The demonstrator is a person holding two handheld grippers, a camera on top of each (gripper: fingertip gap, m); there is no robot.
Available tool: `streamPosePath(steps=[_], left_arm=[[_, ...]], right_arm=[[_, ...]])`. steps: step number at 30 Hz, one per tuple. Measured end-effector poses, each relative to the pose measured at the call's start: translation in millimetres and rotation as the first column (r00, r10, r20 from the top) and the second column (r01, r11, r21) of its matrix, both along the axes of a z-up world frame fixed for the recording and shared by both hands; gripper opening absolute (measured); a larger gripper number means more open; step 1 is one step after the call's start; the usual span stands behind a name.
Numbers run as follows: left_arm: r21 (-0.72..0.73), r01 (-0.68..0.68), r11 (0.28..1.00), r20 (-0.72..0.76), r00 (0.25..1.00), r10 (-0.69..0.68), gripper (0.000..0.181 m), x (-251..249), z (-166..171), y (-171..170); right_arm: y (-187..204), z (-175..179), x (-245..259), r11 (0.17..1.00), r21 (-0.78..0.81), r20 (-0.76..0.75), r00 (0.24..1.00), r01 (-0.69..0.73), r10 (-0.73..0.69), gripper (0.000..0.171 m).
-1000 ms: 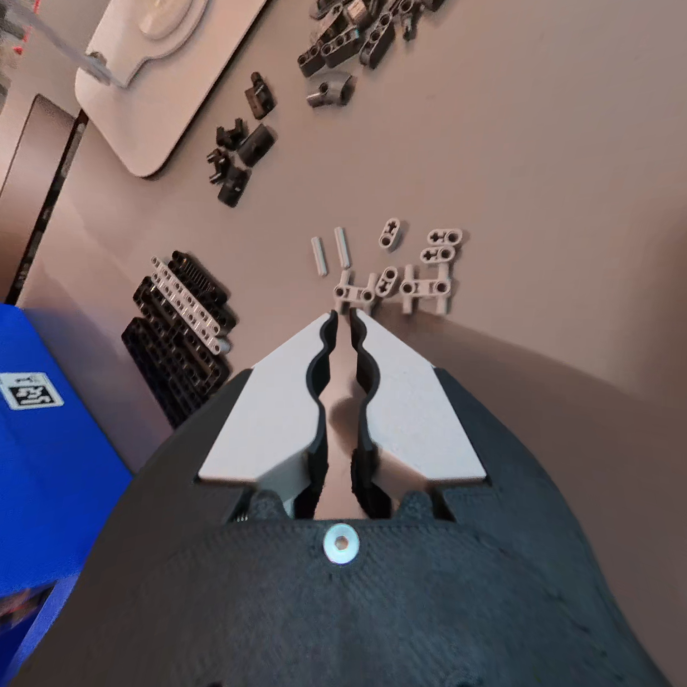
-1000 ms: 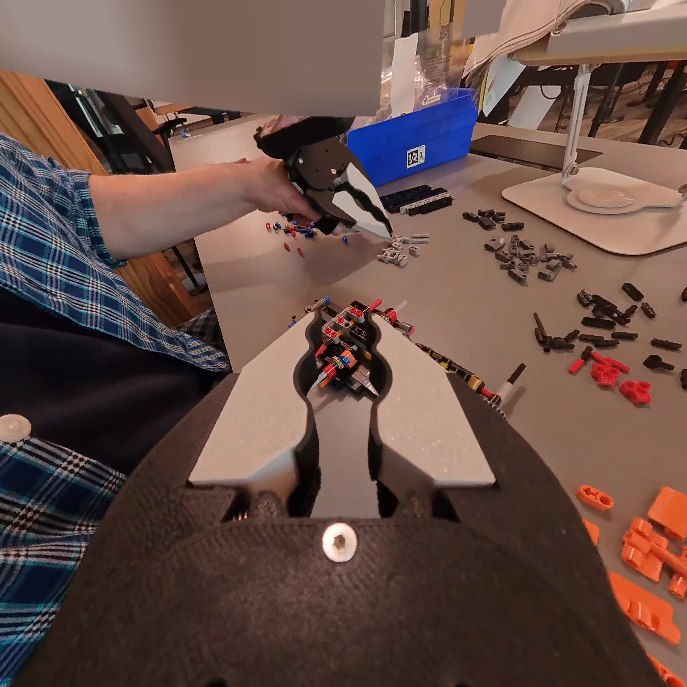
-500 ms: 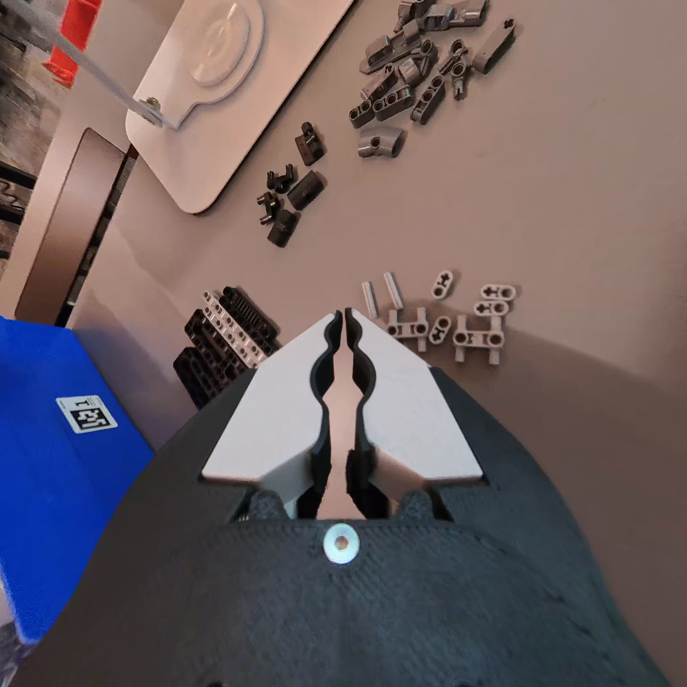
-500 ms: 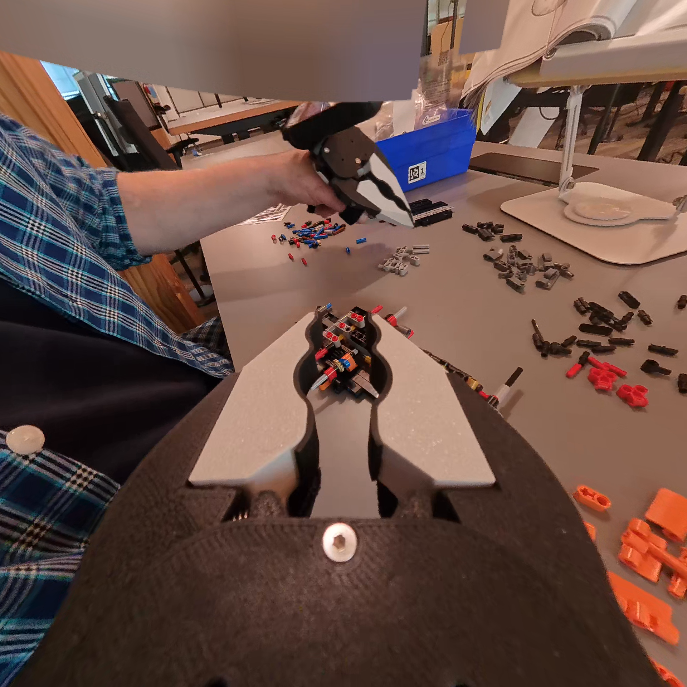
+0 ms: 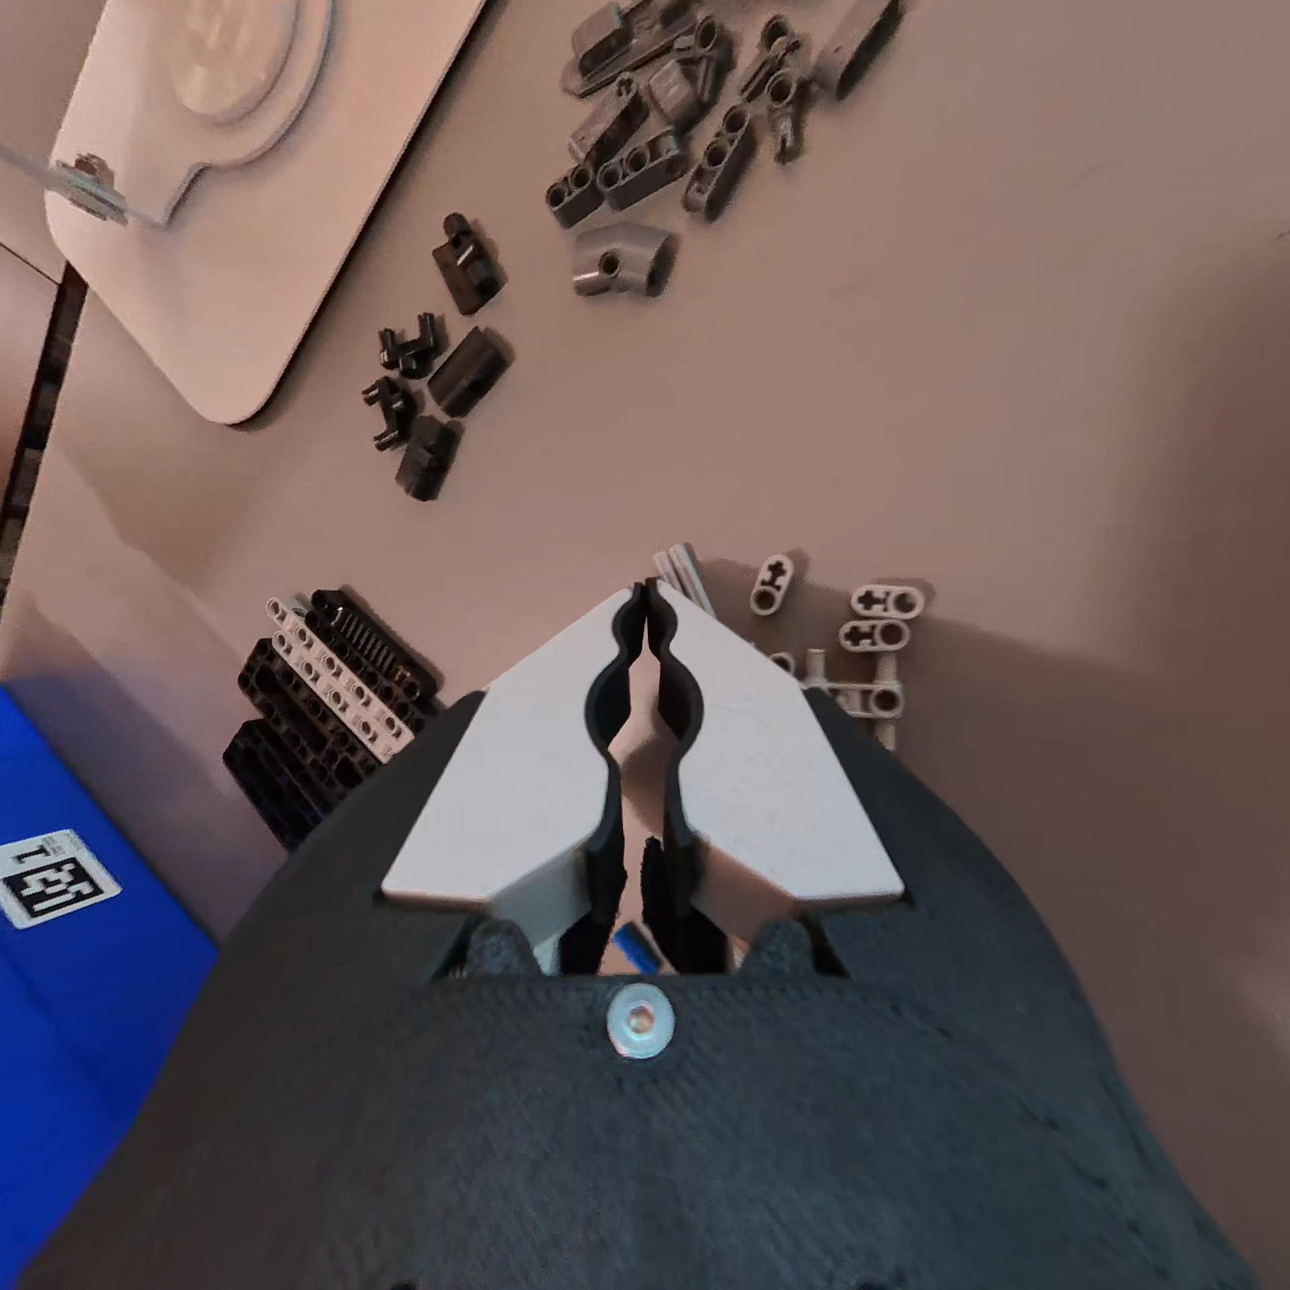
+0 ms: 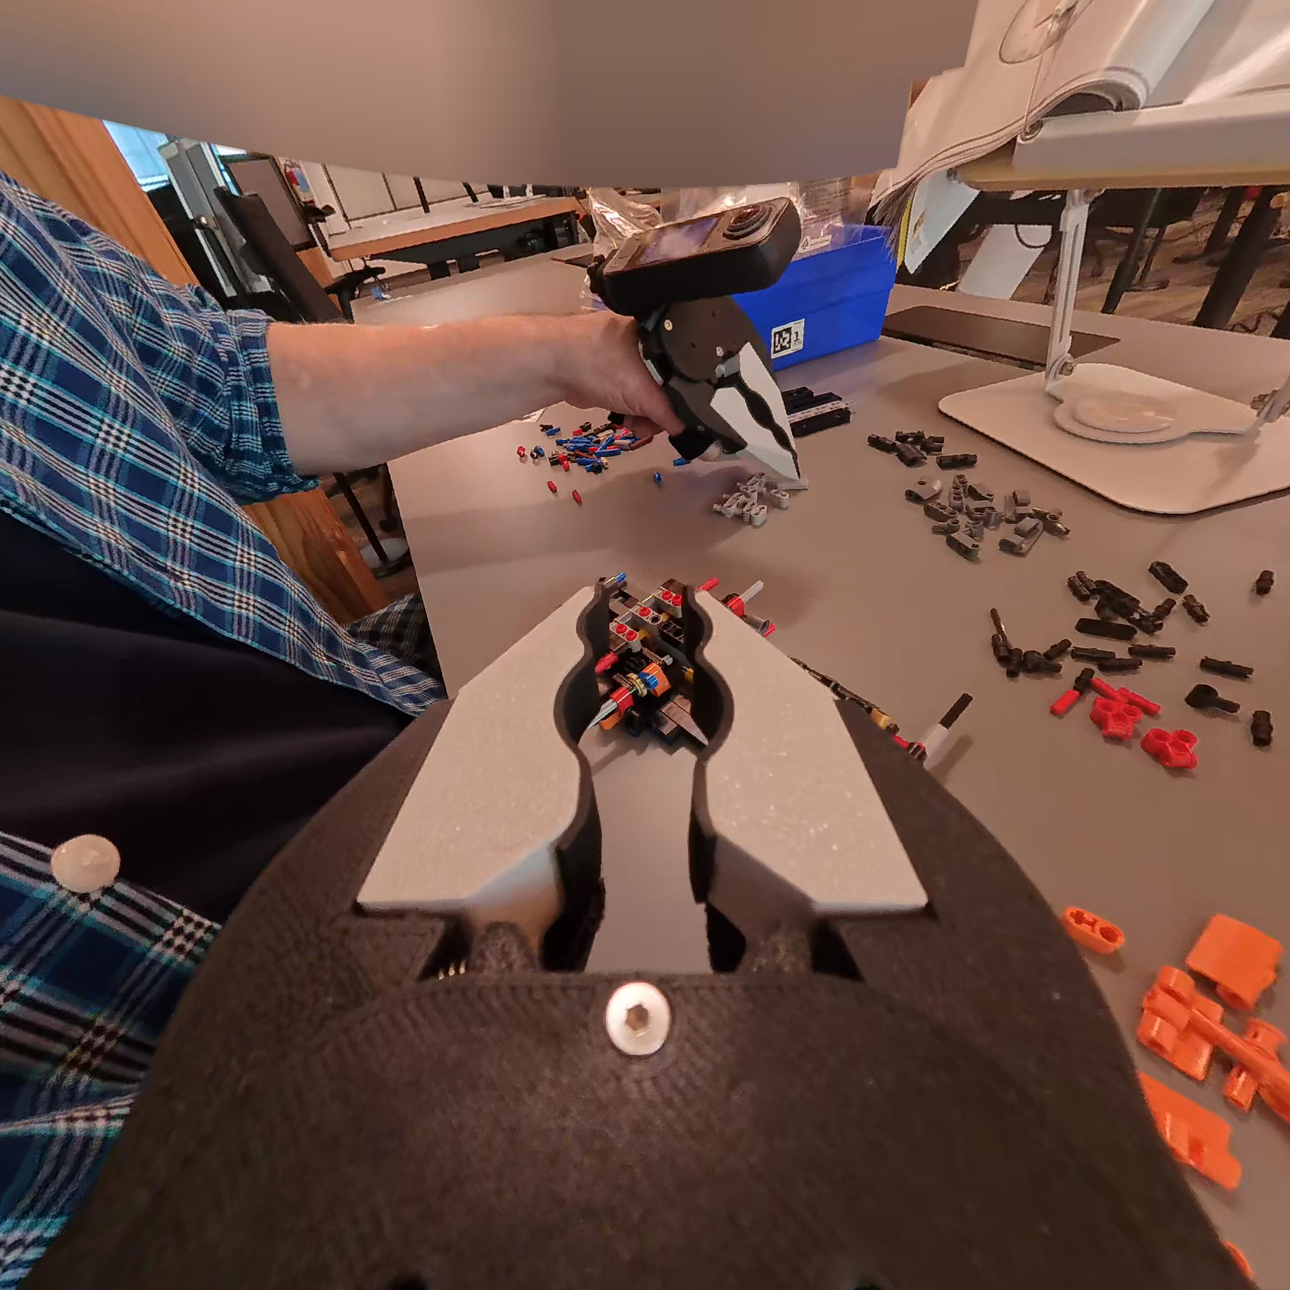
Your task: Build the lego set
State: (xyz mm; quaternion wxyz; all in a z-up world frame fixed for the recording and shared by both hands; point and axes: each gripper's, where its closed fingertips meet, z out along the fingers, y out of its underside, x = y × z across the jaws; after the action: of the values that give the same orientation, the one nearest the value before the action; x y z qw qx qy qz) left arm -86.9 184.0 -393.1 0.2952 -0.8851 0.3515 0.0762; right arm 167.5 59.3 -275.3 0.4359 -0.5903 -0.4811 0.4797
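Clearly a light, rigid job: the partly built model (image 6: 646,663) sits on the worktop (image 6: 872,579) between the spread fingers of the right gripper (image 6: 646,607), not clamped. Its protruding pins and axles look easy to knock loose, so the black frame is the likelier hold. The left gripper (image 5: 643,593), tips almost pressed together and apparently empty, hangs over the pale grey connectors (image 5: 872,628) beside two thin axles (image 5: 680,569); these are small, hard, probably slippery. The blue bin (image 5: 77,872) stands behind, contents unseen.
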Motion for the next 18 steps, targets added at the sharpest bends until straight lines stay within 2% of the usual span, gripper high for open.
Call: streamPosePath(steps=[3, 7, 12, 15, 18], left_arm=[[0.030, -0.002, 1.000, -0.001, 1.000, 0.002, 0.000, 1, 5, 3], [0.097, 0.024, 0.995, 0.014, 1.000, -0.026, 0.000, 13, 28, 13], [0.149, 0.209, 0.967, 0.026, 0.976, -0.215, 0.005, 81, 50, 29], [0.131, 0.329, 0.935, 0.019, 0.942, -0.334, 0.023, 123, 47, 40], [0.100, 0.401, 0.911, 0.053, 0.912, -0.407, 0.027, 154, 42, 50]], right_arm=[[0, 2, 1, 1.000, 0.003, -0.007, 1.000, 0.003, -0.003, 0.017], [0, 4, 3, 1.000, 0.005, -0.017, 1.000, 0.006, -0.006, 0.017], [-2, 3, 0, 1.000, 0.006, -0.017, 1.000, -0.006, 0.006, 0.019], [-4, 3, 0, 1.000, 0.014, -0.016, 1.000, -0.010, 0.010, 0.019], [-4, 4, 1, 1.000, 0.023, -0.017, 1.000, -0.007, 0.007, 0.019]])
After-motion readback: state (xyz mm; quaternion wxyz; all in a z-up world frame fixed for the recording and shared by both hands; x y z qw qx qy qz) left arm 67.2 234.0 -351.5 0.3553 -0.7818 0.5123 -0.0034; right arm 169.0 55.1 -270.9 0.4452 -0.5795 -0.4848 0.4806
